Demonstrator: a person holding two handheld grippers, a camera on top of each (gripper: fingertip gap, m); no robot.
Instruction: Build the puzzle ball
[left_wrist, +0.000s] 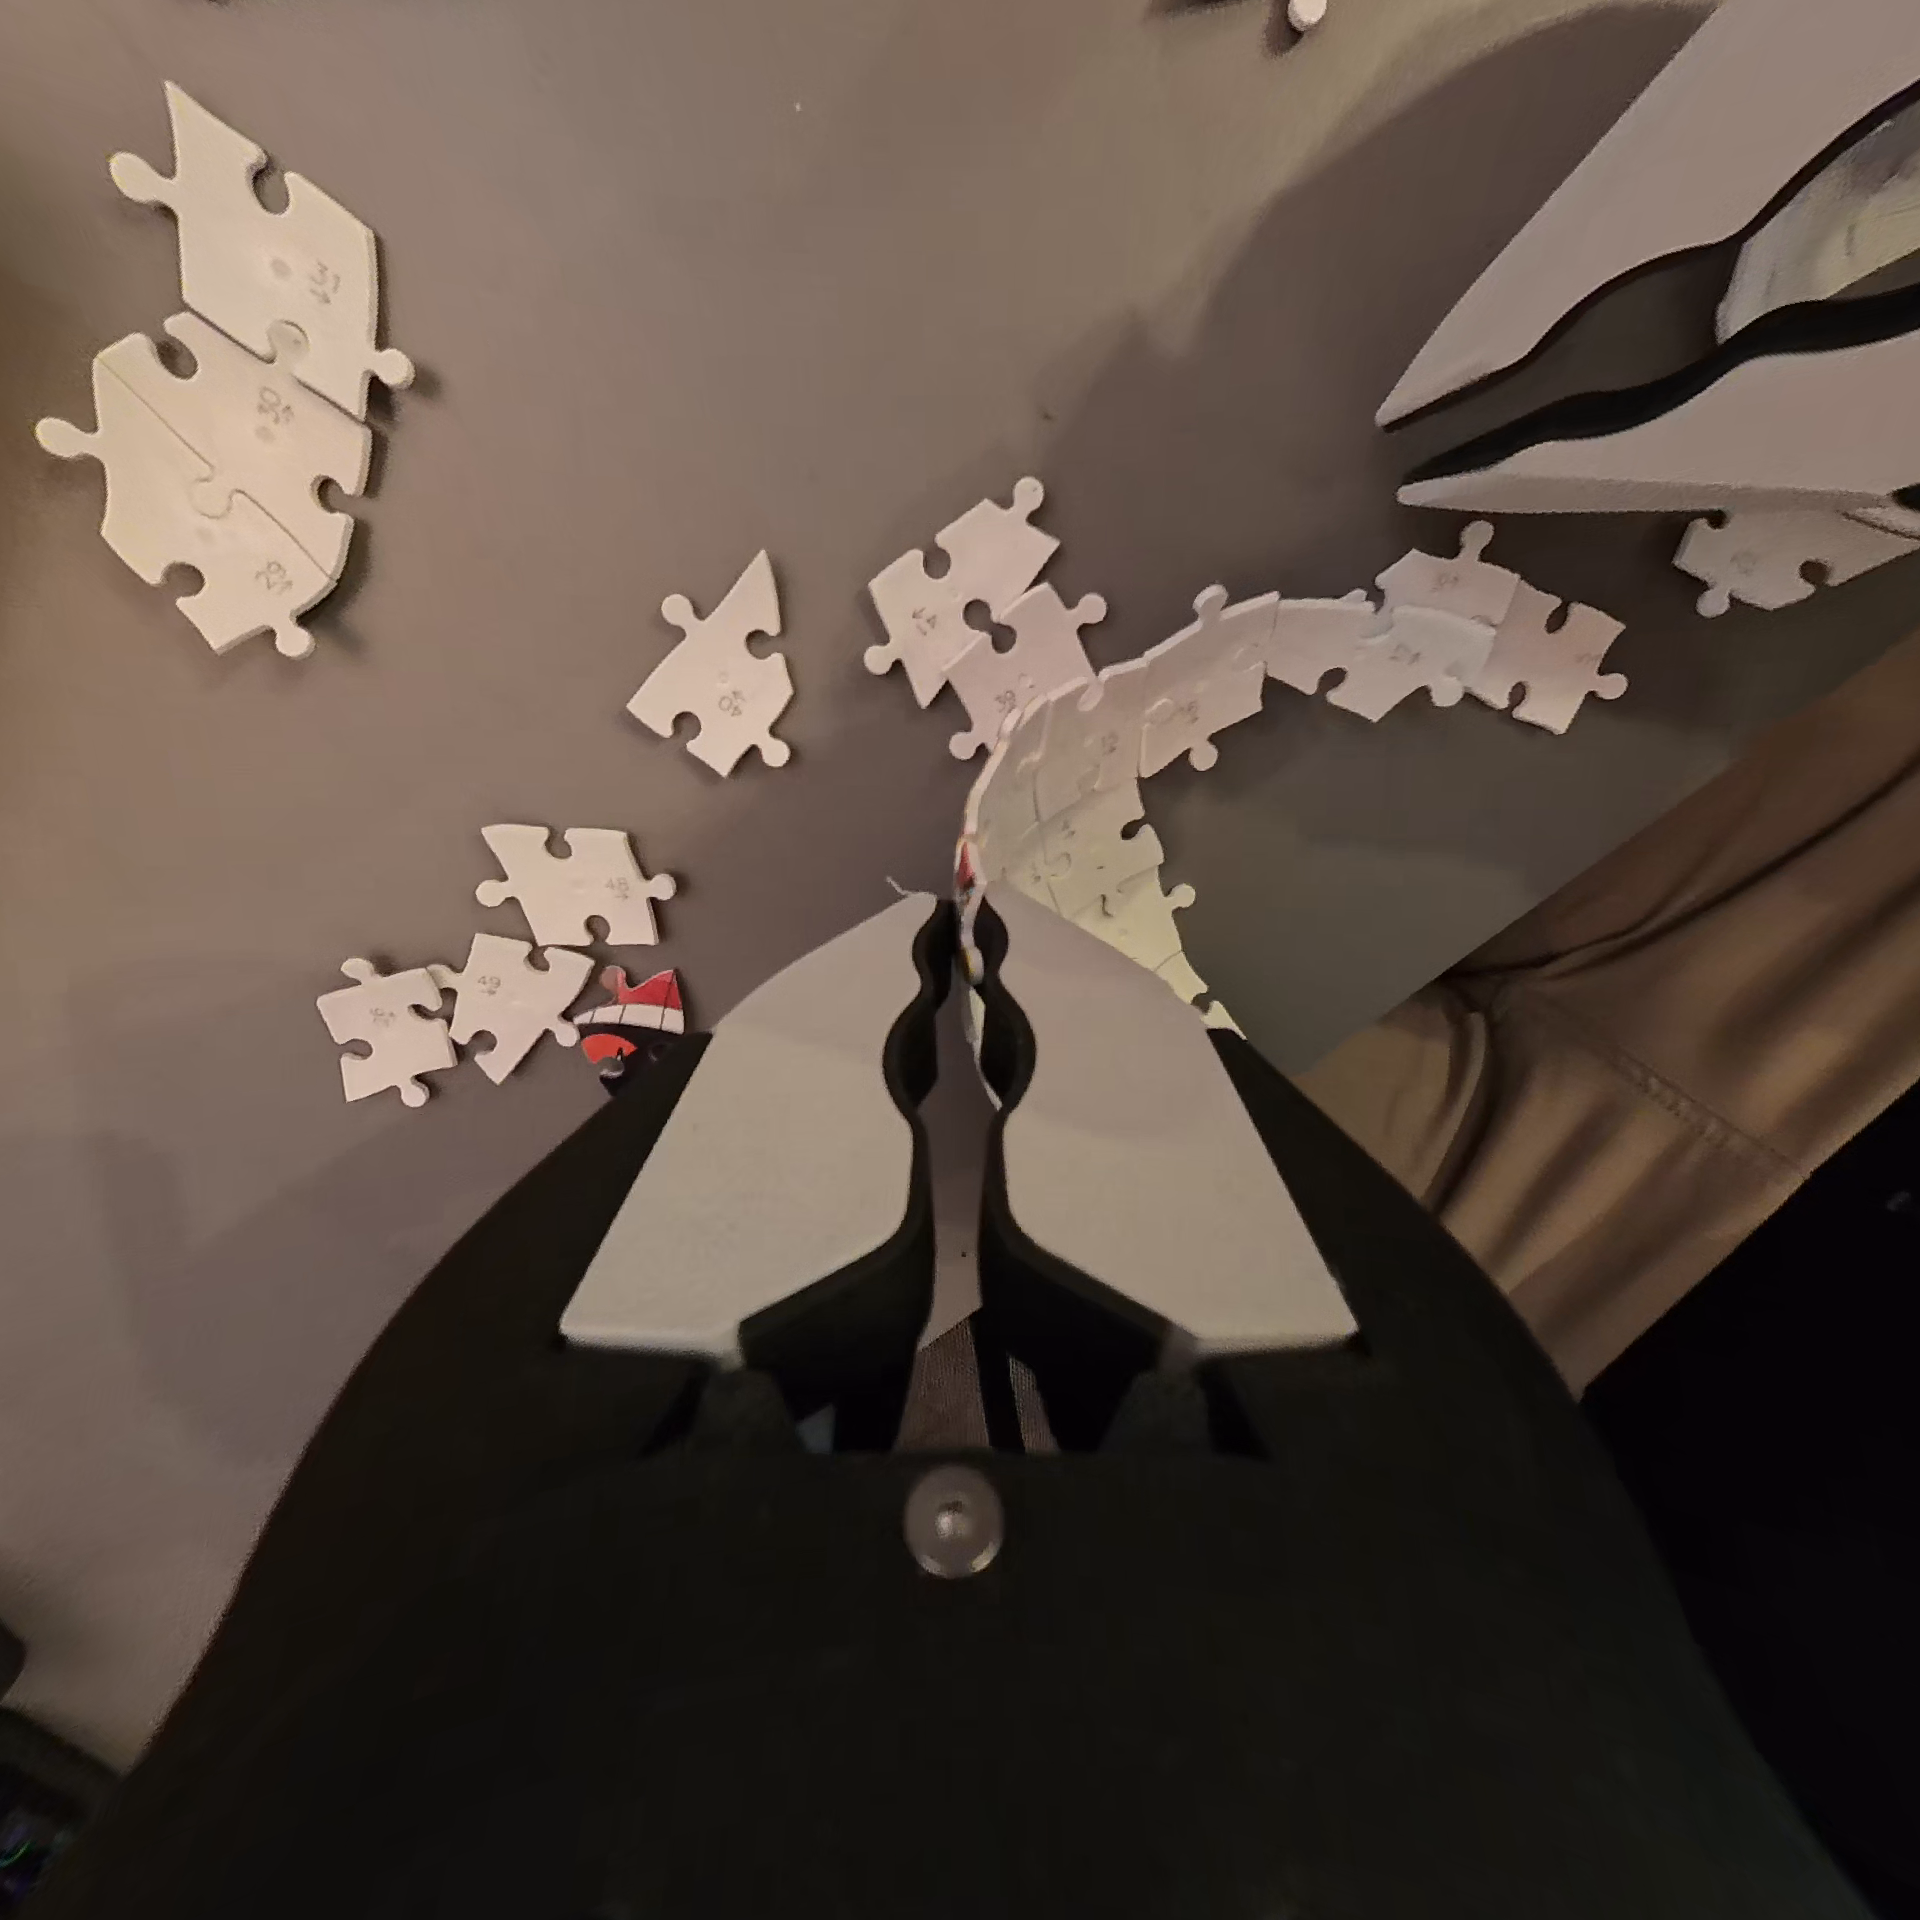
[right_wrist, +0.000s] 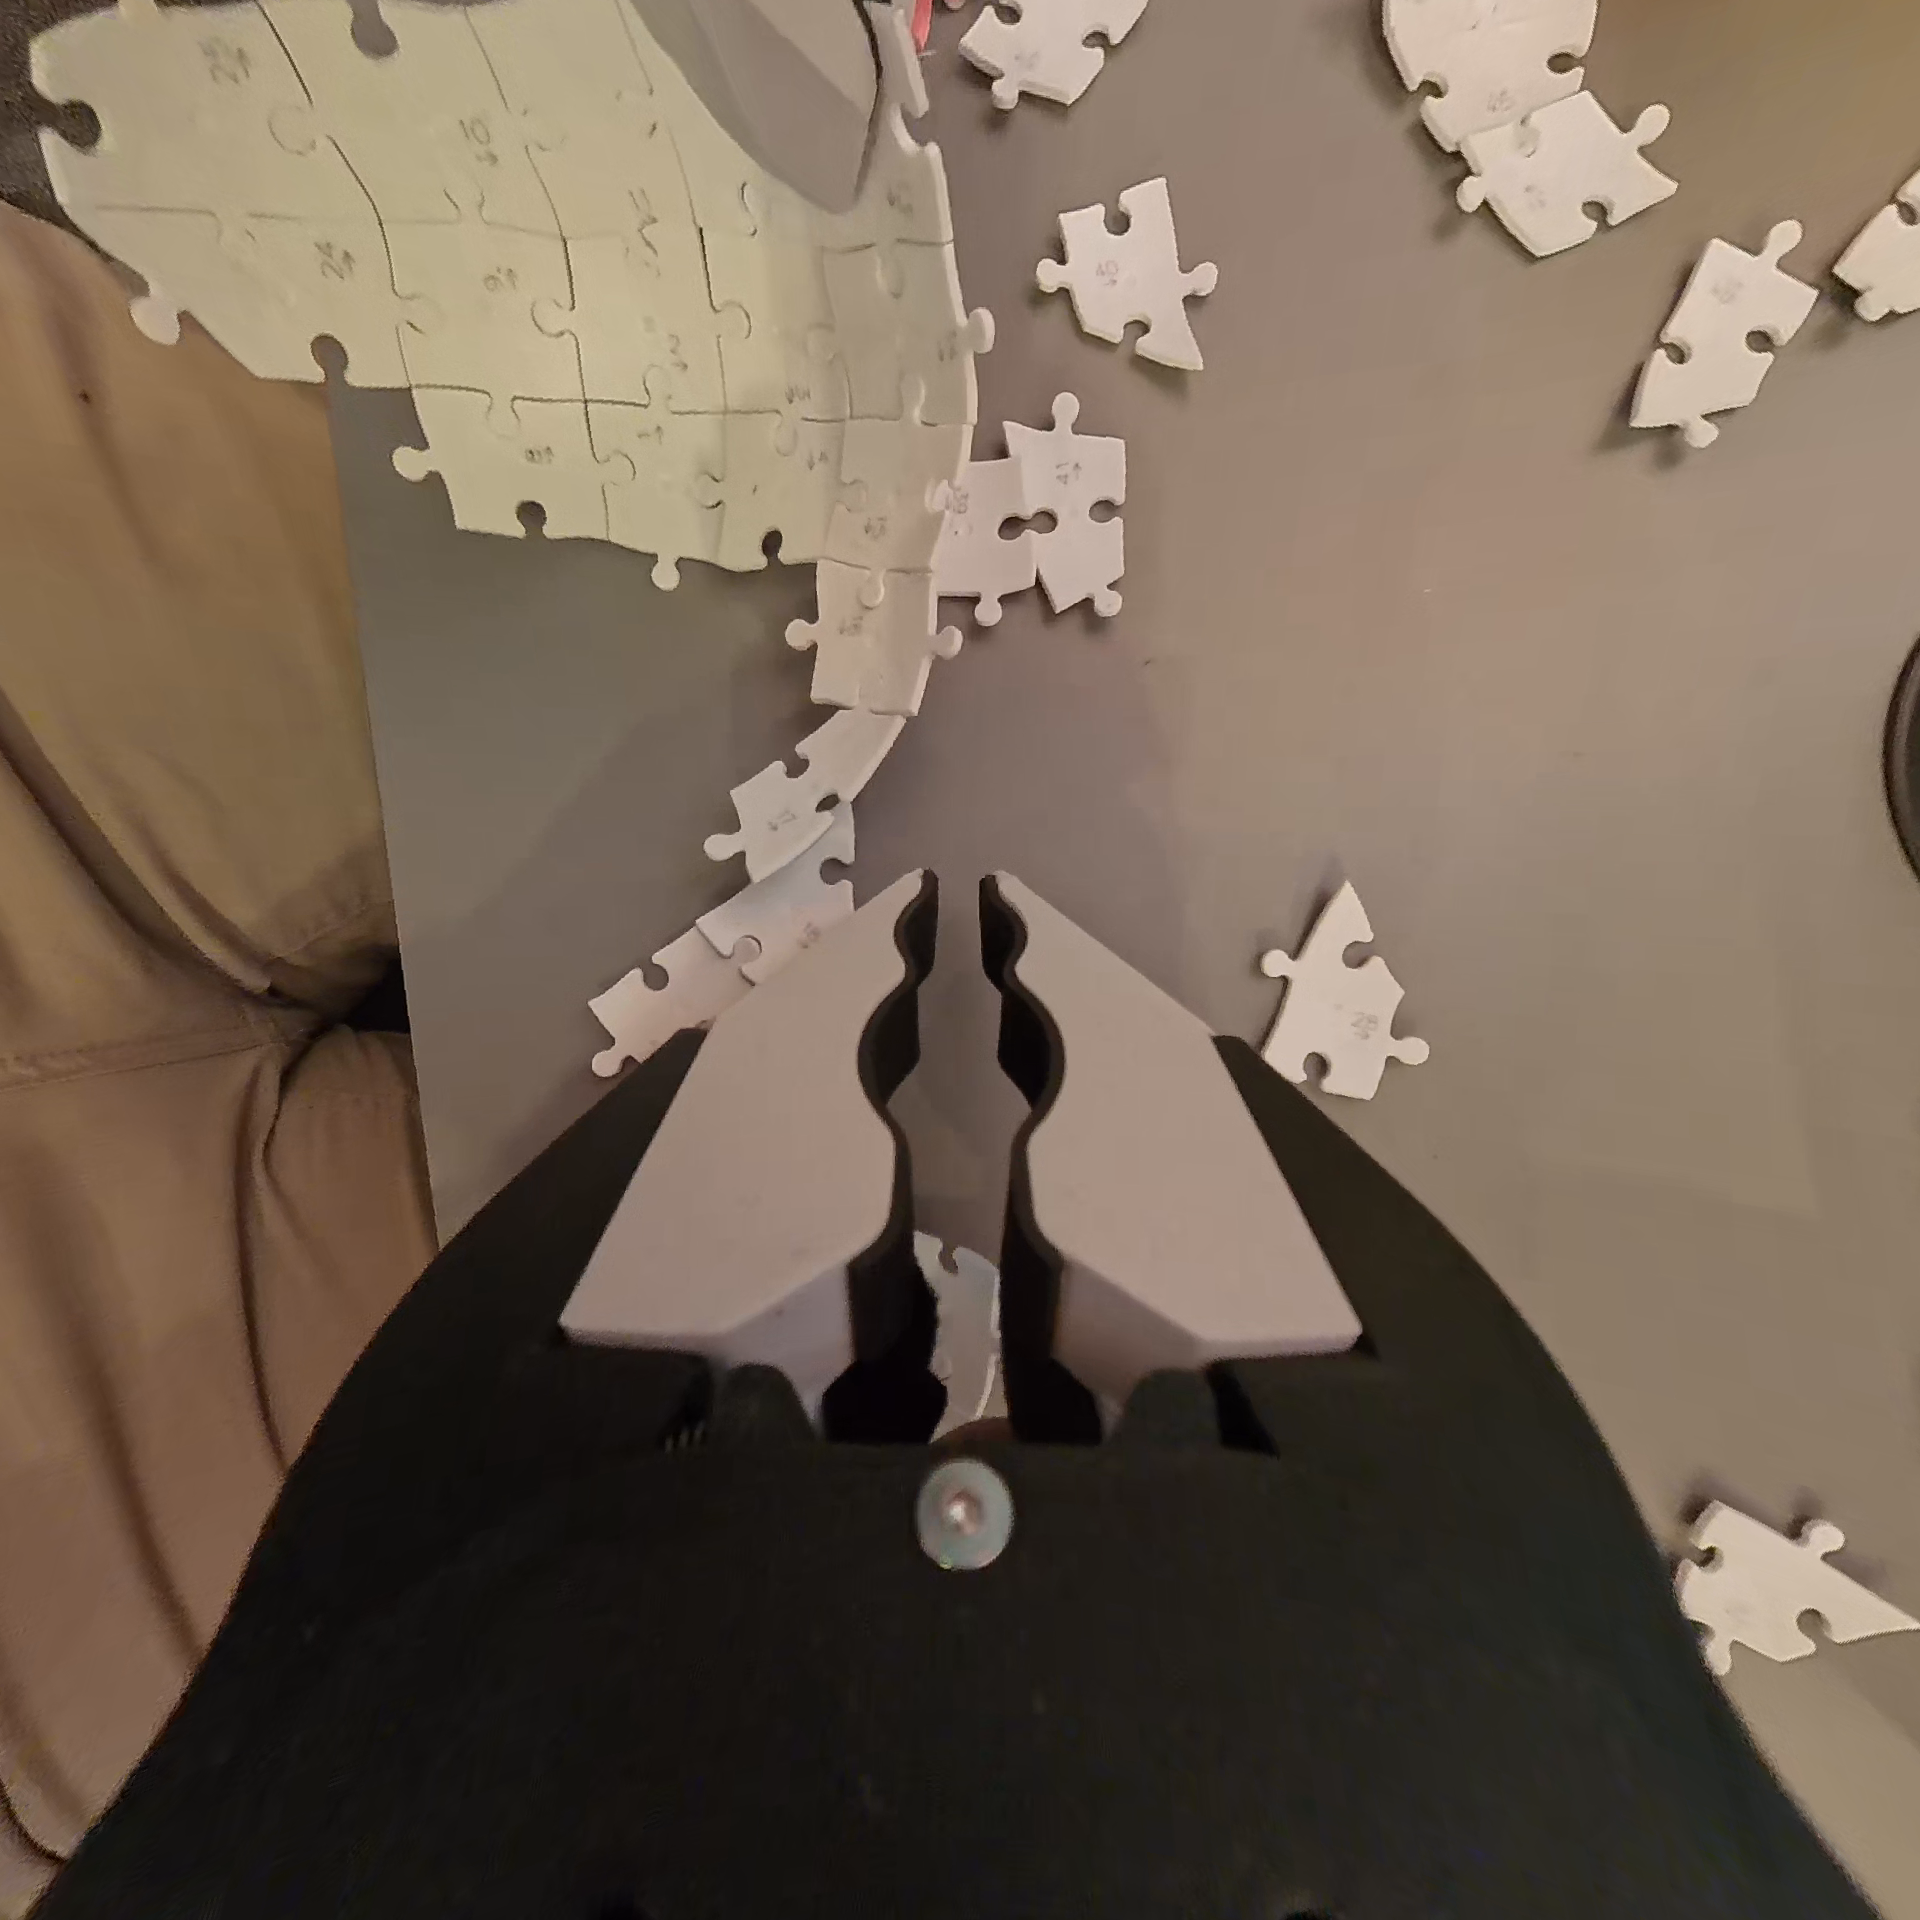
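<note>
Left gripper (left_wrist: 961, 914) clamps puzzle shell (left_wrist: 1081, 821); right gripper (right_wrist: 958, 883) empty.

Both wrist cameras look steeply down, close over the grey table (left_wrist: 644, 312); both show the curved puzzle sheet (right_wrist: 582, 312).

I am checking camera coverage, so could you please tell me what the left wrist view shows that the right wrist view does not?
Only the left wrist view shows the left gripper shut on the assembled shell's edge, plus a red printed piece lying face up beside it.

Only the right wrist view shows the shell's broad inner face, the right gripper slightly open and empty, and a pointed loose piece to its right.

Both show the grey table and a joined pair of pieces.
</note>
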